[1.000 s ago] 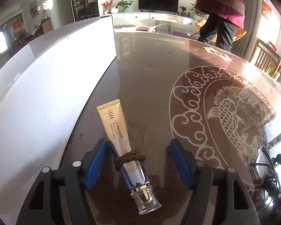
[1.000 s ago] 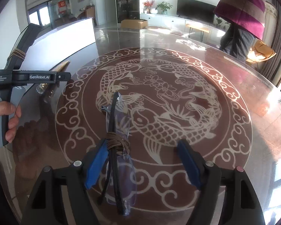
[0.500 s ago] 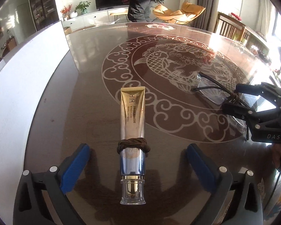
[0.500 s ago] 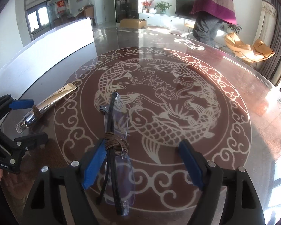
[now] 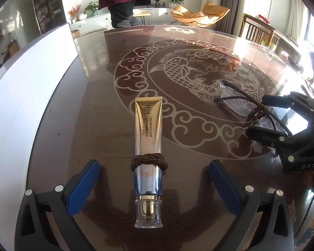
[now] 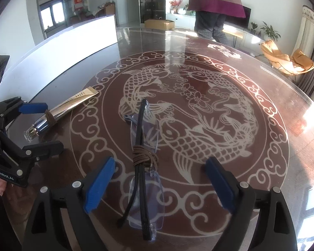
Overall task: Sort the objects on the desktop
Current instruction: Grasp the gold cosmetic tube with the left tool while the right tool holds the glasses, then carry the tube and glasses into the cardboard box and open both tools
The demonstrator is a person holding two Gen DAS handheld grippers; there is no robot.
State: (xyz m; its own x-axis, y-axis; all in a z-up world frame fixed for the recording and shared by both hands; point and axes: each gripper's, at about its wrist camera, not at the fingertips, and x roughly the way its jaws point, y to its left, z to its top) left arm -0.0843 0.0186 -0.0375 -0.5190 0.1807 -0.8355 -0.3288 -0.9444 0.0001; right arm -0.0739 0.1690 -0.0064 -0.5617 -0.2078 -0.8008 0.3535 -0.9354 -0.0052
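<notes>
A gold and silver cream tube (image 5: 148,125) with a brown cord wound round it lies flat on the dark patterned table (image 5: 94,115), cap toward me. My left gripper (image 5: 153,165) is open wide, a blue pad on each side of the tube and clear of it. Folded rimless glasses (image 6: 139,129) with black temples and a brown cord lie between the pads of my right gripper (image 6: 160,162). Its jaws are opening and neither pad touches the glasses. The right wrist view also shows the tube (image 6: 73,104) and the left gripper (image 6: 52,125) at far left.
A long white board (image 5: 31,83) stands along the table's left side. A person (image 6: 215,0) in a striped top stands beyond the far edge. An orange chair (image 5: 198,14) and wooden chairs (image 5: 259,31) sit behind the table.
My left jaws have spread wide from the tube and that gripper has swung, so the tube now lies straight between them. The right jaws have widened off the glasses. The person walked across the background.
</notes>
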